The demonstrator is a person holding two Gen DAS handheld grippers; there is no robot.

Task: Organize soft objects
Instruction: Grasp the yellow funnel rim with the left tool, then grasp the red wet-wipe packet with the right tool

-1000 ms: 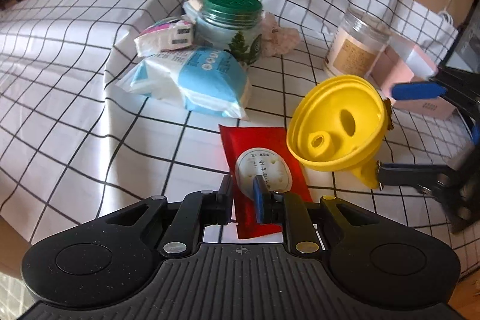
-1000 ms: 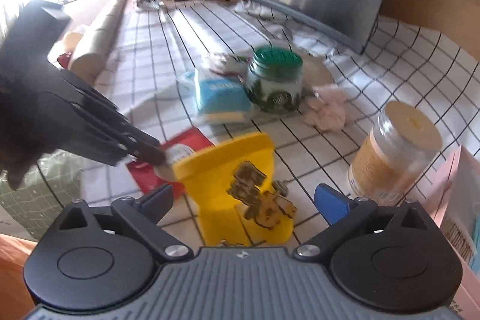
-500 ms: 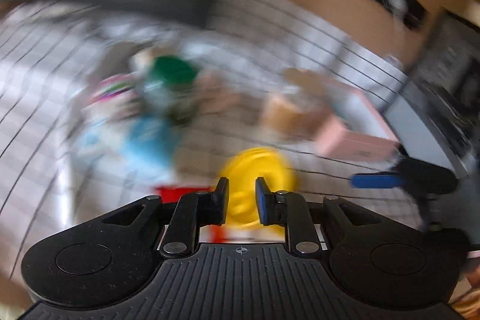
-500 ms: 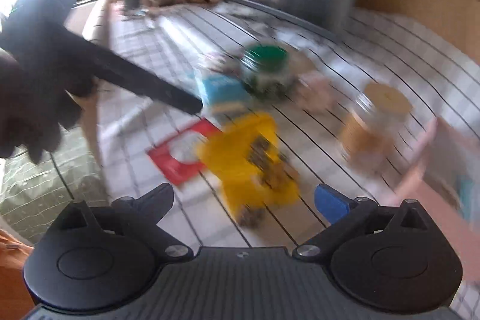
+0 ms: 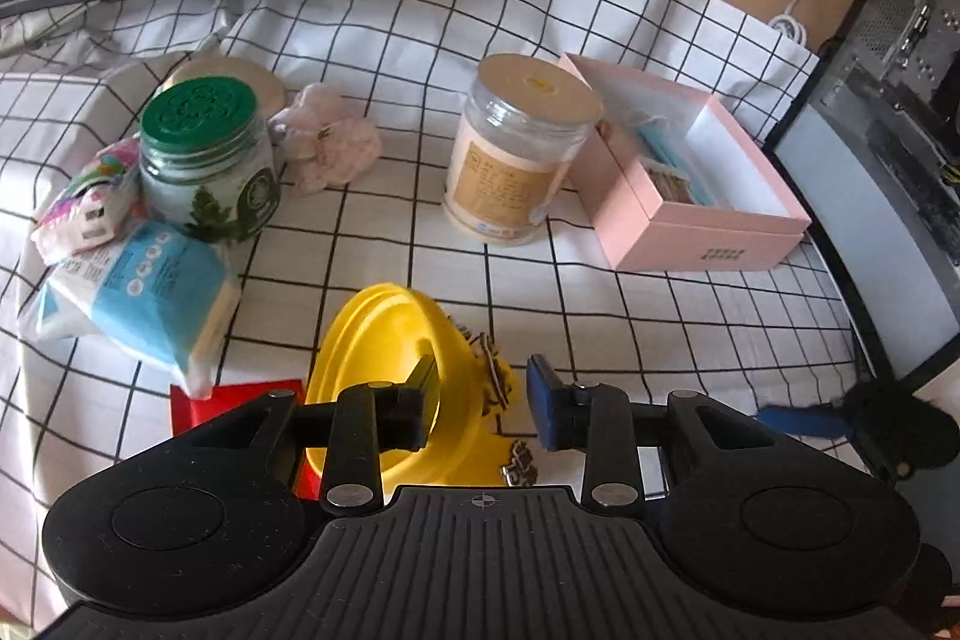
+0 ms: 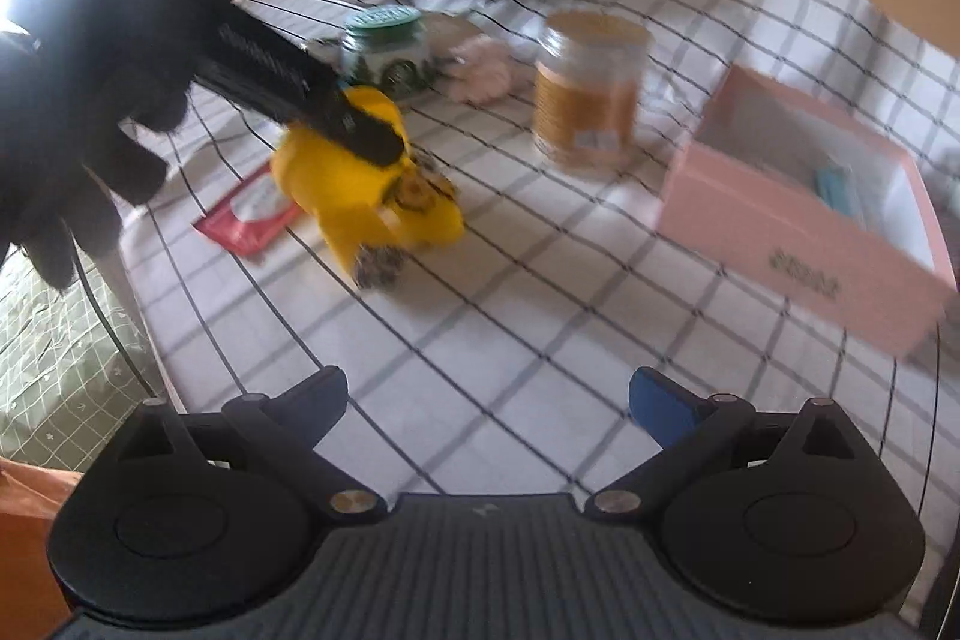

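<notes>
A yellow soft bag (image 5: 390,340) with a sunflower print lies on the checked cloth, its mouth open; it also shows in the right wrist view (image 6: 360,184). My left gripper (image 5: 483,391) is open, one finger inside the bag's mouth and the other outside its wall. A red wipes pack (image 5: 234,397) lies flat under the bag's left side. My right gripper (image 6: 486,400) is open and empty, held back above bare cloth.
A blue tissue pack (image 5: 132,292), a small colourful pack (image 5: 84,202), a green-lidded jar (image 5: 207,160), a pink soft lump (image 5: 327,142), a tan jar (image 5: 516,148) and an open pink box (image 5: 690,178) stand on the cloth. A monitor (image 5: 888,196) stands at right.
My left gripper let go of the red pack, swung right and opened astride the bag's wall. My right gripper drew back from the yellow bag.
</notes>
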